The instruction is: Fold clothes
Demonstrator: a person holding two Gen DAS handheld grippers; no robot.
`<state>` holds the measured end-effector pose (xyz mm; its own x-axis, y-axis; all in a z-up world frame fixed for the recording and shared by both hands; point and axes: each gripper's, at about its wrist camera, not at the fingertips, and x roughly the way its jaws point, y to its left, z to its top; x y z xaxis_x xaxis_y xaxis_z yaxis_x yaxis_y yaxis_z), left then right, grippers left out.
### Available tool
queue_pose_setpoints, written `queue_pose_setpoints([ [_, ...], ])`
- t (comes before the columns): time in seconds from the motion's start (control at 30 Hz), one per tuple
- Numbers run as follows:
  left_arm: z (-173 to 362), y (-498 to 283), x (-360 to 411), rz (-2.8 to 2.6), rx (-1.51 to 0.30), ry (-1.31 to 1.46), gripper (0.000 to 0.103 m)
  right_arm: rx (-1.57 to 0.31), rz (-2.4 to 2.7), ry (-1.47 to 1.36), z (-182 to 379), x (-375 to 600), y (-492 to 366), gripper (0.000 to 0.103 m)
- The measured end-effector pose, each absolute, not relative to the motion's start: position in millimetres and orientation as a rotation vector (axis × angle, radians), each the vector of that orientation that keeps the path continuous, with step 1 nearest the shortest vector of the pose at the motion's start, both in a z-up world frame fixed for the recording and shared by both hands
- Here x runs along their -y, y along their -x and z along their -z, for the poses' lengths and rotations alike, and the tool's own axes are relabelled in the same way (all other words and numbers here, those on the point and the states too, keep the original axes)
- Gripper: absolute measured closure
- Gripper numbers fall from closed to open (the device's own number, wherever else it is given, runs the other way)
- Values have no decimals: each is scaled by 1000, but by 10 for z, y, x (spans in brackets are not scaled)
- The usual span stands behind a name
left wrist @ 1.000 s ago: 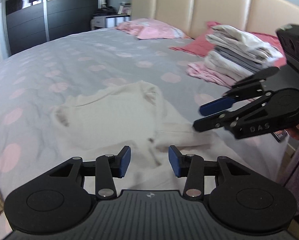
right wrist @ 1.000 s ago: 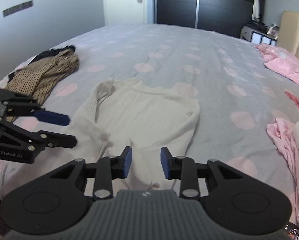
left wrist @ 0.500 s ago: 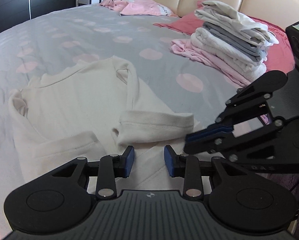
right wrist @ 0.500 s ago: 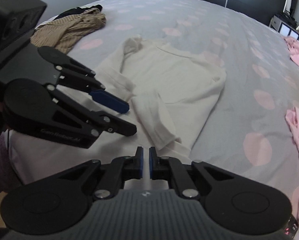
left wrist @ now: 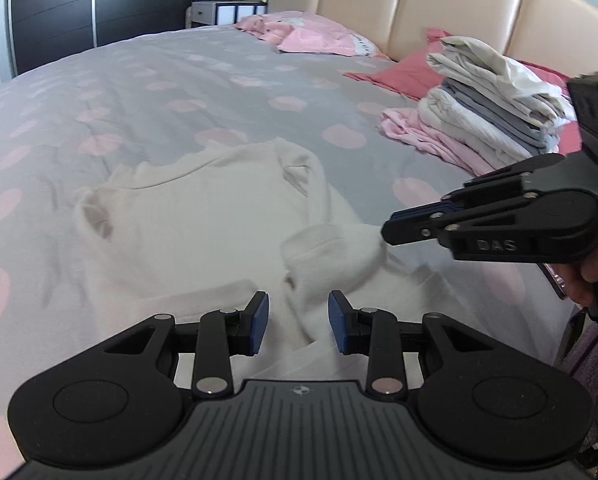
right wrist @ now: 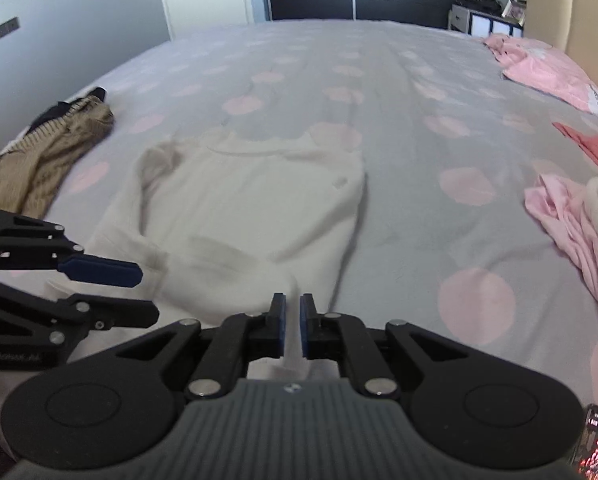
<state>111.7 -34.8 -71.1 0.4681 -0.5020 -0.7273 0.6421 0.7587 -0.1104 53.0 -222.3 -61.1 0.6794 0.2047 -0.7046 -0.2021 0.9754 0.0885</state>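
A cream long-sleeved sweater (left wrist: 203,216) lies flat on the grey bedspread with pink dots (left wrist: 179,92), neckline away from me. My right gripper (left wrist: 385,230) comes in from the right, shut on the cuff end of the right sleeve, which bunches up a little at its tips. The right wrist view shows its pads (right wrist: 292,320) nearly together with cream cloth pinched between them. My left gripper (left wrist: 299,320) is open above the folded sleeve near the hem, and its pads press on nothing. In the right wrist view the left gripper (right wrist: 147,294) hovers over the sweater's (right wrist: 251,192) left hem corner.
A stack of folded clothes (left wrist: 495,104) sits on a pink garment (left wrist: 431,140) at the right, before the beige headboard (left wrist: 459,12). Pink pillows (left wrist: 319,36) lie farther back. A brown striped garment (right wrist: 47,152) lies at the bed's left edge. A hand (left wrist: 587,276) holds the right gripper.
The right gripper's jaws went from open to shut, and now pinch the sleeve cuff, lifting it slightly. The left gripper's jaws narrowed a little and stay over the hem.
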Motion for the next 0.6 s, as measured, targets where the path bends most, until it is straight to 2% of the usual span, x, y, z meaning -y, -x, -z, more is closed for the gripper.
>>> queue_pose_setpoints([
  [0.13,694,-1124,226,661,-833,-209,73,-780,-319,0,538,2086,-474,94],
  [0.33,911,-1282,96,601,-867,-184,73,-906,-355,-53,823,1948,-642,94],
  [0.6,965,-1569,-30,504,-833,-70,73,-856,-268,-119,901,1916,-894,94],
])
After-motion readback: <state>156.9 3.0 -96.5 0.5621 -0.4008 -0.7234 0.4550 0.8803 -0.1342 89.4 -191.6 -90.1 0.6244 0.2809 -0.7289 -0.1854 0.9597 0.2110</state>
